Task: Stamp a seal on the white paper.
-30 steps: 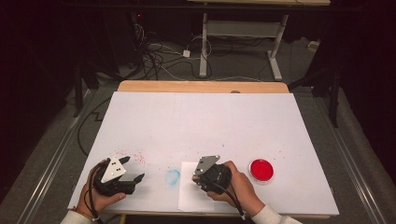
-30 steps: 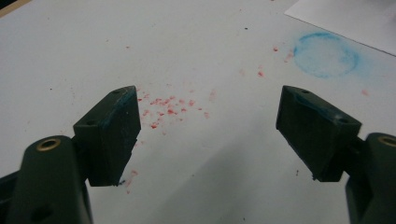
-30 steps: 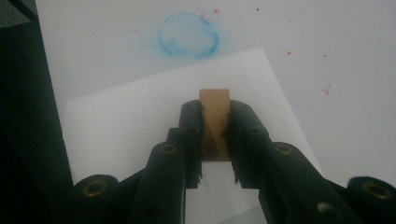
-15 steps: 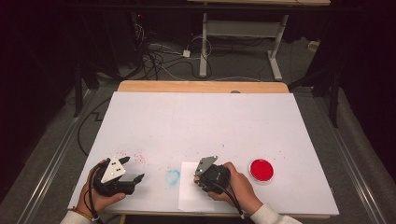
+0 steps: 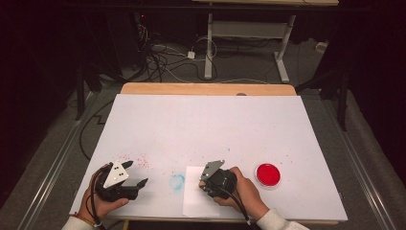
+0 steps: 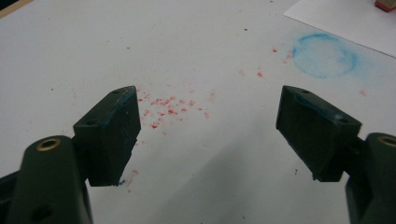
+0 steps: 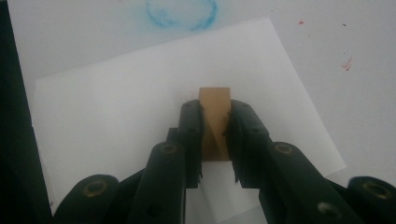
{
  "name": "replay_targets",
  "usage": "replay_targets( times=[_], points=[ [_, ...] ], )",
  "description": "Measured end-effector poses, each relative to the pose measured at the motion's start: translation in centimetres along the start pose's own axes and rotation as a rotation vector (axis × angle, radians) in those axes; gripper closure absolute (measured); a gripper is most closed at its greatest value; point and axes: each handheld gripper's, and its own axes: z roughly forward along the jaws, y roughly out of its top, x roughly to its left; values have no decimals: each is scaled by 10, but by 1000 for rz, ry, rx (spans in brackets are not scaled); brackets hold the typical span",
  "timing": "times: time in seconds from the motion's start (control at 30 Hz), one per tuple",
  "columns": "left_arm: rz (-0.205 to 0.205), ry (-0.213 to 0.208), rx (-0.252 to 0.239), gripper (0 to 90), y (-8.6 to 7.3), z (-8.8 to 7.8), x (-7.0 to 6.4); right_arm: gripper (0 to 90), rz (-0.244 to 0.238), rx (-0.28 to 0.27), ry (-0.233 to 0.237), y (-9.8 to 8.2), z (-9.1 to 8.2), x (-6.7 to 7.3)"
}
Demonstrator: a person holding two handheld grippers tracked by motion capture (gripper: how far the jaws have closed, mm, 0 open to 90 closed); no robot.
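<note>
Change: next to nothing since the earlier high views — right gripper maybe a touch lower on the sheet, hard to judge from so far above.
Right gripper: jaws clamped narrow on a small tan wooden block, pinched by its two sides, standing on end between the pads.
Block: over the middle of a white paper sheet, seemingly pressed onto it — contact hidden beneath the jaws.
Sheet: flat on the white table cover, at the near edge, just beside a faint blue ring stain.
Left gripper: jaws spread wide, holding nothing, low above scattered red specks.
Red dish: right of the right hand, apart from the sheet.
</note>
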Motion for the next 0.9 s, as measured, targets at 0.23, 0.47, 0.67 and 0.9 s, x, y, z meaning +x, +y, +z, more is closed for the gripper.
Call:
replay_targets(
  times=[0.23,0.47,0.67,0.9],
  points=[
    [5,0,3,210,0,0,0,763,-18,4,-10,1,0,1],
    [6,-1,6,210,0,1,0,762,-18,14,-19,1,0,2],
    [5,-1,7,210,0,1,0,762,-17,12,-14,1,0,2],
    [3,-2,6,210,0,1,-1,763,-25,9,-21,1,0,3]
  ],
)
